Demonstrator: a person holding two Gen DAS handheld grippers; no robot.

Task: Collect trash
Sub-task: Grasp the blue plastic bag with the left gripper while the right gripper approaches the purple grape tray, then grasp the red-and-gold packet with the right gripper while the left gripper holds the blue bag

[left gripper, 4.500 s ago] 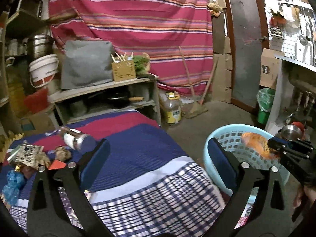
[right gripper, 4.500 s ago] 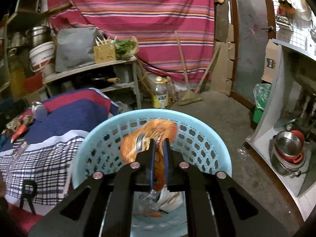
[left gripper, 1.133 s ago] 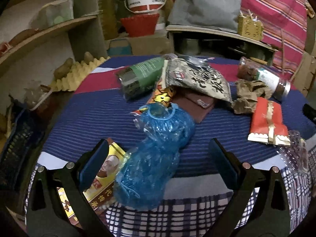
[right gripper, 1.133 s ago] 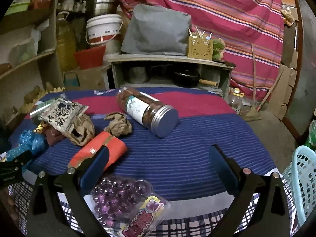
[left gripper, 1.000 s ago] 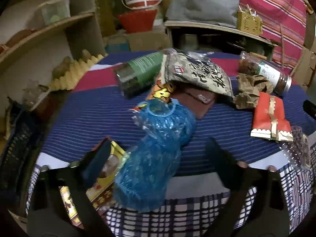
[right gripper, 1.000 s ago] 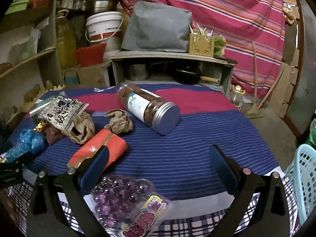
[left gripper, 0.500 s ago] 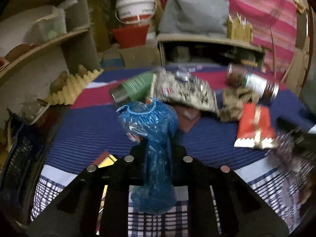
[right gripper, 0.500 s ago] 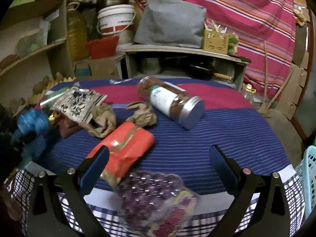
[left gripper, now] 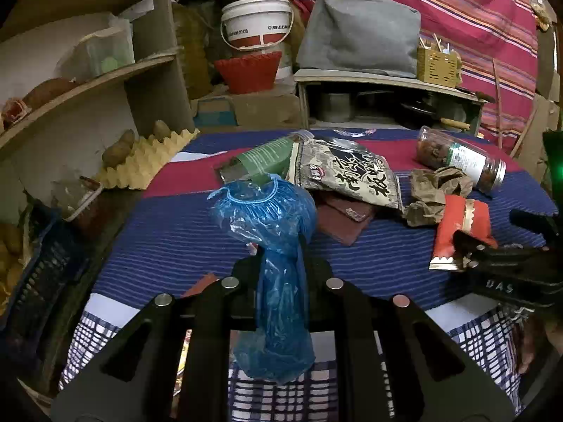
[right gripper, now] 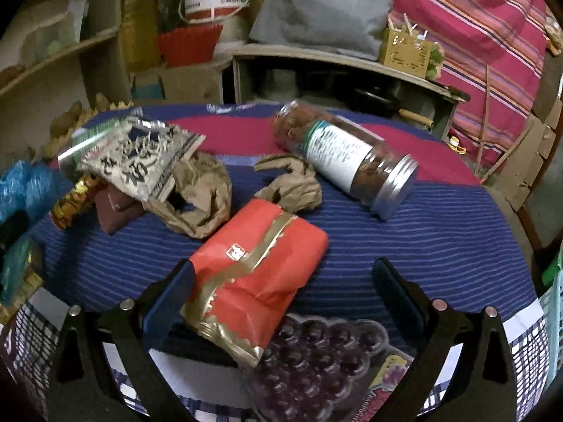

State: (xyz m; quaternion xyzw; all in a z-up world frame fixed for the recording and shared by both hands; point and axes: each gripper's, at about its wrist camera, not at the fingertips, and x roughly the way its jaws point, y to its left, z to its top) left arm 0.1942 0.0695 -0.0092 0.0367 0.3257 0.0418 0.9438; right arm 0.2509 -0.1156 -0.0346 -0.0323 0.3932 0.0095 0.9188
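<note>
Blue plastic bag [left gripper: 271,246] clamped mid-length in left gripper [left gripper: 279,256], bunched top above the striped tablecloth [left gripper: 169,239]. Right gripper [right gripper: 281,302] jaws wide apart, straddling red foil packet [right gripper: 260,274]; contact probably none, frame blurred. Jar [right gripper: 348,161] lies beyond.

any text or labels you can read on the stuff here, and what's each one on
"UAS" (as far as it reads): white letters on the right gripper body, left wrist view.
Large Chinese characters, plus a small red logo too small to read: on the black-and-white snack bag.
White bucket: a line of dark print, too small.
Jar label: fine print, blurred.
Red packet: small white logo, unreadable.
Grape tray label: blurred.
</note>
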